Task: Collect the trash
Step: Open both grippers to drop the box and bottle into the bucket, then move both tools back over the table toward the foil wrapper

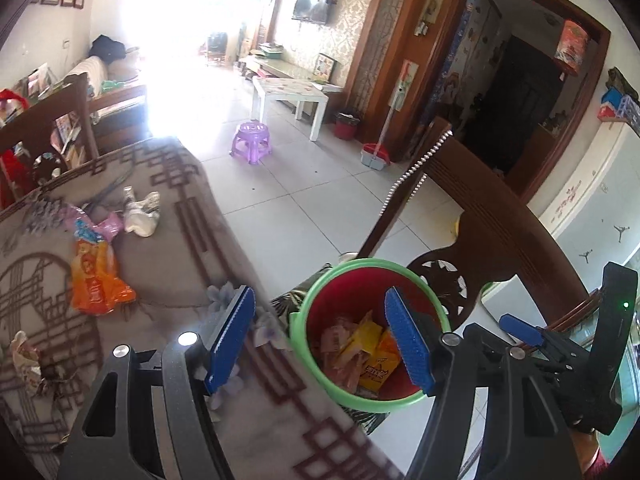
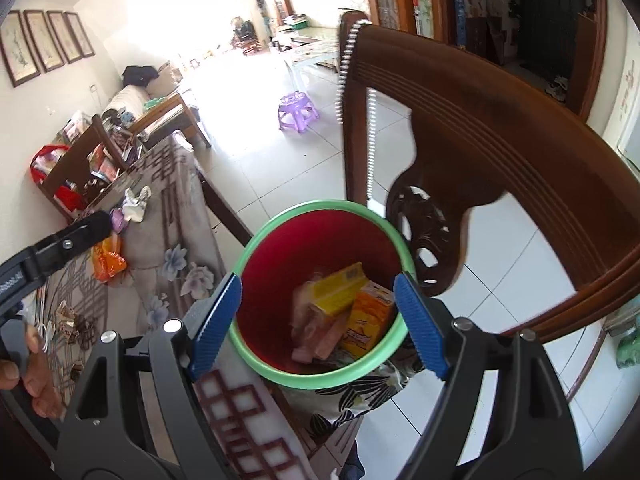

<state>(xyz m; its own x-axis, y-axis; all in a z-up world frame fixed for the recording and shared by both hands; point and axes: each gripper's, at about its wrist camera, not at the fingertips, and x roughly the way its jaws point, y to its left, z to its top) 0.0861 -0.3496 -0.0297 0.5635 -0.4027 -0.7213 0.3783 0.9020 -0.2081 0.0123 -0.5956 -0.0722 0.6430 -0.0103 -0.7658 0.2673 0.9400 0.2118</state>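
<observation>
A red bin with a green rim [image 1: 316,364] [image 2: 320,378] stands beside the table's edge, holding yellow and orange packets [image 1: 370,354] [image 2: 344,288]. My left gripper [image 1: 318,294] hangs open above the bin's near rim and the table edge, with nothing between its blue pads. My right gripper [image 2: 318,280] is open over the bin's mouth, also empty; one of its blue pads [image 1: 520,330] shows at the right of the left wrist view. On the tablecloth lie an orange wrapper [image 1: 96,280] [image 2: 106,262], a pink wrapper [image 1: 102,226], a crumpled white tissue [image 1: 140,212] [image 2: 136,202] and crumpled paper [image 1: 26,360].
The table wears a brown patterned cloth [image 1: 168,248] [image 2: 176,208]. A dark wooden chair [image 1: 500,220] [image 2: 480,128] rises right behind the bin, which rests on a leaf-print cushion [image 2: 360,396]. A purple stool [image 1: 251,140] stands on the tiled floor. A hand [image 2: 24,364] holds the left gripper's handle.
</observation>
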